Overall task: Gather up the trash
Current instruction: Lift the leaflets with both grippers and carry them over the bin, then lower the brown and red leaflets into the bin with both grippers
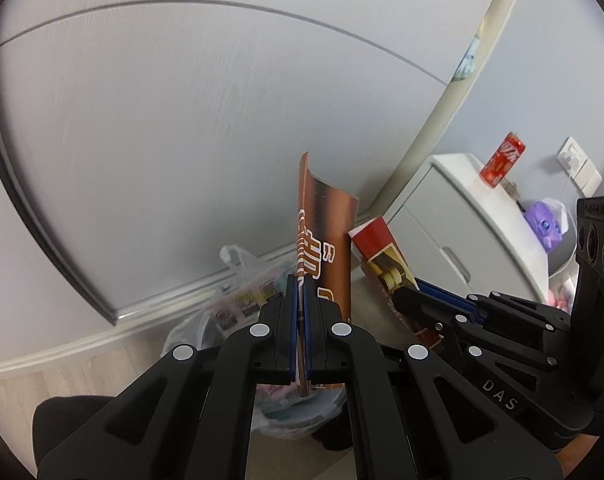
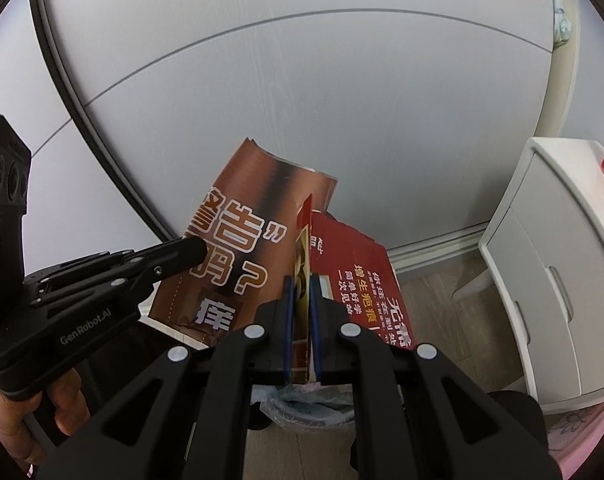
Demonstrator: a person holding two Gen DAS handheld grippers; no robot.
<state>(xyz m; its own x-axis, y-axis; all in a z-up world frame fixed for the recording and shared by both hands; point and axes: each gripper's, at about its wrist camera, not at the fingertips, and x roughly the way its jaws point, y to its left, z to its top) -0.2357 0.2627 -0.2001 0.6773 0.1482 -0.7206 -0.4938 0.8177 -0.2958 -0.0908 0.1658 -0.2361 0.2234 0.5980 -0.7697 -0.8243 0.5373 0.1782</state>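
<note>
My left gripper (image 1: 302,282) is shut on the lower edge of a brown printed leaflet (image 1: 325,220) that stands upright and curls at the top. To its right, my right gripper (image 1: 405,294) pinches a red leaflet (image 1: 375,236). In the right wrist view, my right gripper (image 2: 302,280) is shut on that red leaflet (image 2: 353,268), seen edge-on between the blue pads. My left gripper (image 2: 194,252) holds the brown leaflet (image 2: 254,200) beside it. Both leaflets hang above a bin lined with a clear plastic bag (image 1: 294,416), whose rim (image 2: 309,400) shows under the fingers.
A white cabinet (image 1: 461,220) stands to the right with a red drink can (image 1: 501,160) on top. A filled plastic bag (image 1: 238,292) leans against the grey wardrobe door behind the bin. A hand (image 2: 62,412) grips the left gripper's handle. The floor is wood.
</note>
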